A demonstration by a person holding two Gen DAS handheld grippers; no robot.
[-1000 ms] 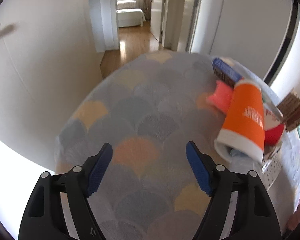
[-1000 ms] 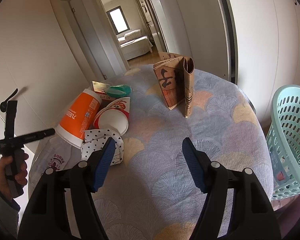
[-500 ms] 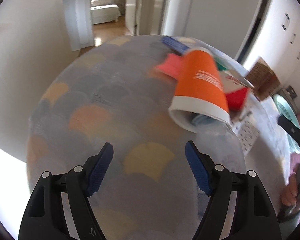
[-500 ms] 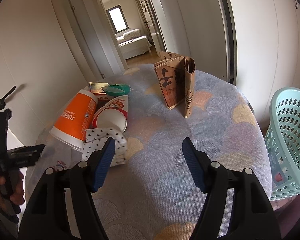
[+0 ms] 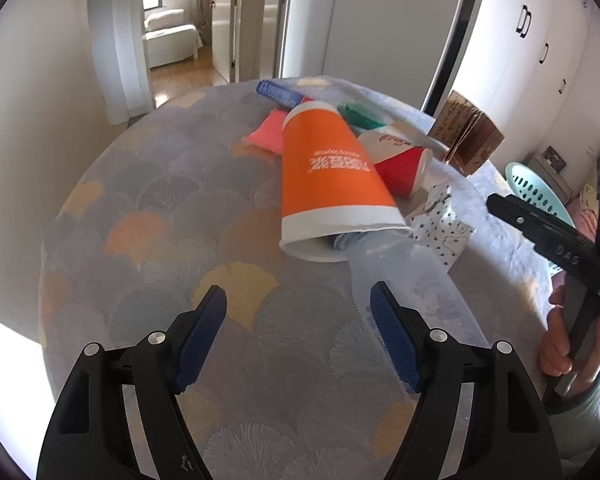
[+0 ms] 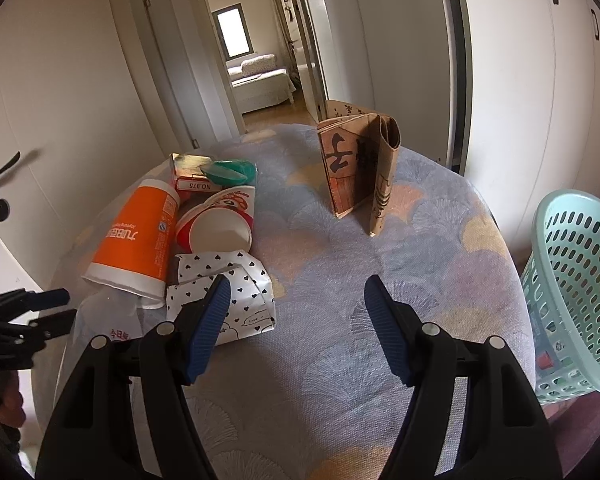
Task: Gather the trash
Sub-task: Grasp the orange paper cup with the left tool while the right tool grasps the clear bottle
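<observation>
An orange paper cup [image 5: 332, 176] lies on its side on the round table, mouth toward my left gripper [image 5: 298, 312], which is open and empty just short of it. A clear plastic bag [image 5: 404, 280] lies by the cup's mouth. A red and white cup [image 5: 400, 164], a heart-print paper bag [image 6: 220, 288] and a folded brown paper bag [image 6: 360, 168] lie nearby. My right gripper [image 6: 296, 300] is open and empty beside the heart-print bag. The orange cup also shows in the right wrist view [image 6: 136, 240].
A mint green perforated basket [image 6: 576, 280] stands off the table's right edge. A small box [image 6: 192, 176] and a green wrapper [image 6: 232, 172] lie behind the cups. A pink packet [image 5: 268, 132] and a blue box [image 5: 280, 94] lie at the far side. A patterned cloth [image 6: 380, 340] covers the table.
My left gripper has swung right and come closer to the orange cup's mouth. My right gripper has stayed almost still.
</observation>
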